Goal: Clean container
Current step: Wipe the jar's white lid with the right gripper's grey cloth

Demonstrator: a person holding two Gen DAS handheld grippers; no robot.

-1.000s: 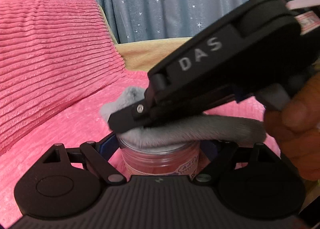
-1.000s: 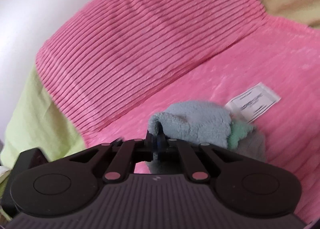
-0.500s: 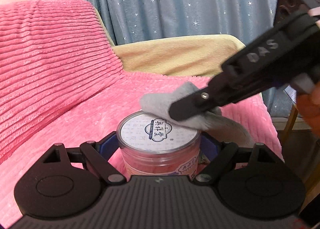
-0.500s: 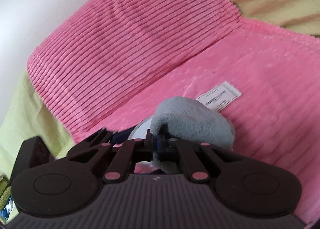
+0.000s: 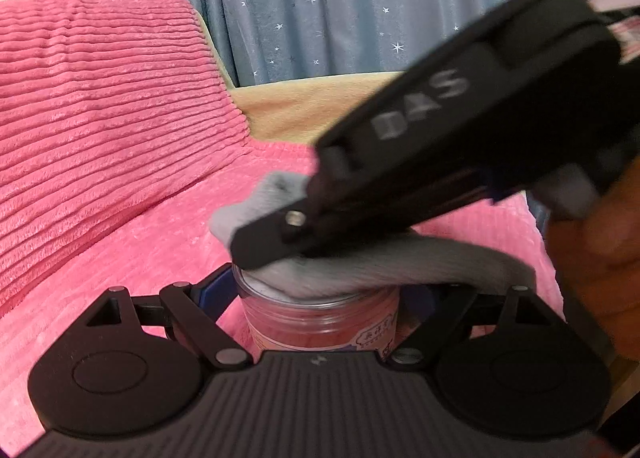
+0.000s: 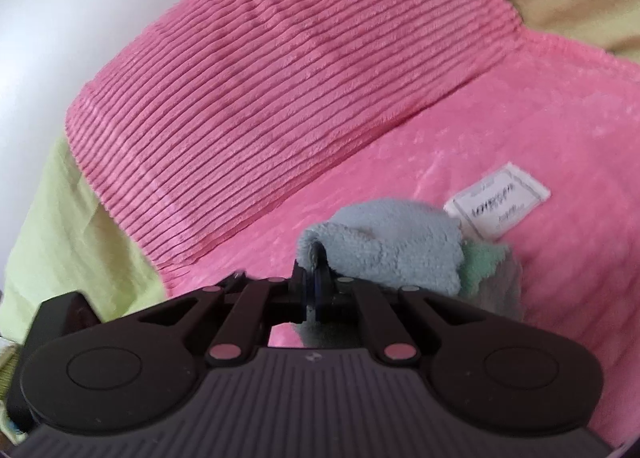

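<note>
Mid-wipe I'd say: right gripper [image 6: 312, 278] pinches the grey cloth [image 5: 360, 270] onto the container [image 5: 320, 318] lid. Left gripper [image 5: 320, 298] clamps the container at 6 o'clock; sides look unwiped.

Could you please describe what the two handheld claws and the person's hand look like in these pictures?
Both claws are matte black plastic with ribbed bodies, round side discs, silver rivets and blue pads. The left claw fills its own view's foreground. The right claw bears grey "DAS" lettering and a green light. The hand is bare; no sleeve shows.

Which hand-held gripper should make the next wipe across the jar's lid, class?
Right hand-held gripper: it grips the cloth lying on the jar. Left holds the jar.
</note>
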